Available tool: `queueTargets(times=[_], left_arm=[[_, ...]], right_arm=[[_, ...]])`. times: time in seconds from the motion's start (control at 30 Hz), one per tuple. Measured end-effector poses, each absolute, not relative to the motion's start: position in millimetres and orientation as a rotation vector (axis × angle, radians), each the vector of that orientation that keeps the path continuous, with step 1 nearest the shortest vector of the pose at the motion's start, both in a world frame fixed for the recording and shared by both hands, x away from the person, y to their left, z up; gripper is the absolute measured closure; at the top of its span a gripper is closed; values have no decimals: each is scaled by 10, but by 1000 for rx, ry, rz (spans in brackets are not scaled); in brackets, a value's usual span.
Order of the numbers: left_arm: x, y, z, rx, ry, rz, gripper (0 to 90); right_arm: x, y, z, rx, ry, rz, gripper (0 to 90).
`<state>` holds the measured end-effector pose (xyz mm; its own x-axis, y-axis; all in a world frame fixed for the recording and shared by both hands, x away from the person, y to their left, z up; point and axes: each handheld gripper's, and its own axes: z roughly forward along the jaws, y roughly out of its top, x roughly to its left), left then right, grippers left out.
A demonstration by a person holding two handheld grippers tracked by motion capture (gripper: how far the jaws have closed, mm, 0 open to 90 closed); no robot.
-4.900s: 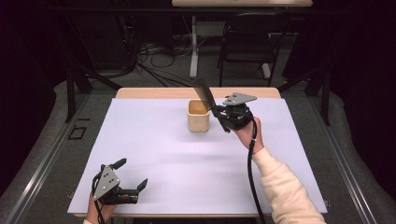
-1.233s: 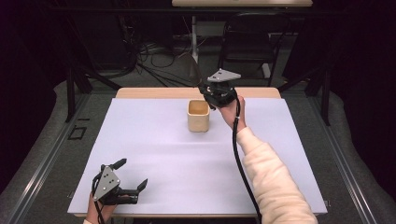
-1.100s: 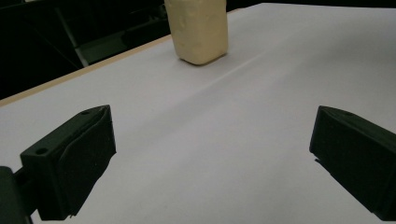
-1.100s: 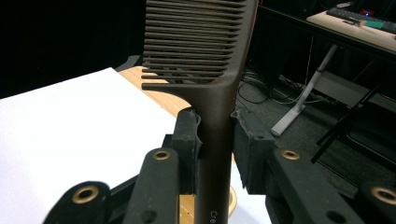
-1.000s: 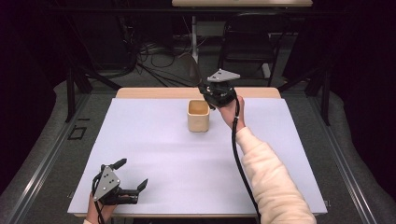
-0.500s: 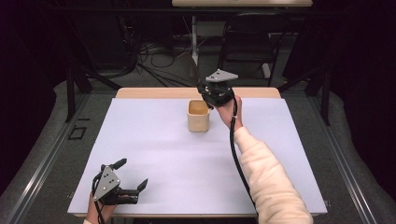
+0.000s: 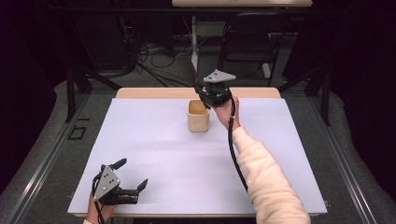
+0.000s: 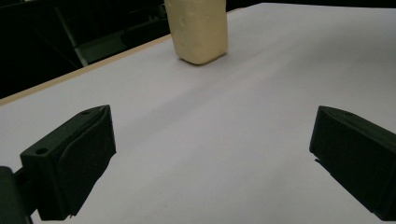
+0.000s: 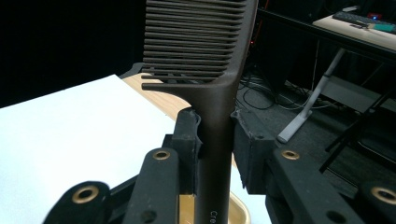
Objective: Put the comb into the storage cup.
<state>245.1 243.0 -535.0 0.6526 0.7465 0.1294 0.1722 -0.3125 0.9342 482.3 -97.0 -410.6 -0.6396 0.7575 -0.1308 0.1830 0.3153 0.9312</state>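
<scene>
Comb, dark brown, wide-toothed, was clamped by its handle between the two pads of the right gripper. In the right gripper view the handle ran straight up between the jaws, the toothed head standing clear above them with the teeth pointing to that view's left. The jaws stood only narrowly apart, closed onto the handle from both sides; small lettering on the handle showed below the pads, too small to read.

Directly beneath the right gripper's jaws in that view lay the rim and pale golden inside of the cup. In the high view the cream-coloured cup stood upright on the white table, just beside and slightly nearer than the right gripper, which was held raised at the table's far edge. The comb rose from that gripper toward the far side, dim against the dark background.

Left gripper sat well apart from the cup, at the near left corner of the table, held in the left hand. Its jaws were spread wide with nothing between them; in the left gripper view they framed bare table surface with the cup far ahead.
</scene>
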Motion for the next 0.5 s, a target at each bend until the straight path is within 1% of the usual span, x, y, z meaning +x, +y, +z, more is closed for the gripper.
queueTargets(times=[0.5], left_arm=[[2451, 2432, -5351, 1828, 735, 692, 3]], right_arm=[[4849, -919, -4168, 846, 1996, 1355, 716]])
